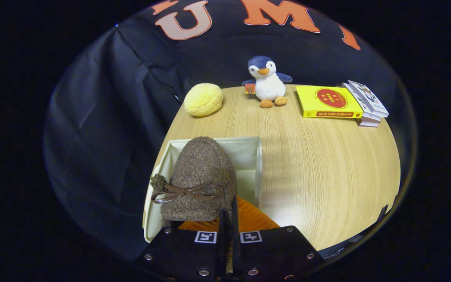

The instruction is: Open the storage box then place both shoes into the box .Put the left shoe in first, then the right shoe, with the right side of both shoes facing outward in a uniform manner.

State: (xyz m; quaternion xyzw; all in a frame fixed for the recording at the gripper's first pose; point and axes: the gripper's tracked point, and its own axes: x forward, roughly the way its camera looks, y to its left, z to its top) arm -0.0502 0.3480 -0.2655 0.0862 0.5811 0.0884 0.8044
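Tongs (228,219) sit with their two fingers pressed almost together, pinching the rear edge of a brown fuzzy shoe (199,178) between them; the shoe stands just ahead of the fingers, toward eleven o'clock from them, toe pointing away, with a thin brown bow (186,192) across its upper; it hangs over the open storage box (249,156), a pale fabric-lined box whose far wall and right wall rise behind and beside the shoe; whether the sole touches the box floor cannot be told; an orange ribbed surface (251,217) shows low between the shoe and the fingers, at one o'clock from the tips; the box rests on a round wooden table (319,168); well beyond the box, at twelve o'clock, a yellow bun-shaped plush (203,99) lies near the table's far edge; at one o'clock a plush penguin (266,81) stands upright; farther round, toward two o'clock, a yellow book (328,102) lies flat, just beside a small stack of books (367,105); black cloth (112,117) hangs behind the table as the booth's wall.
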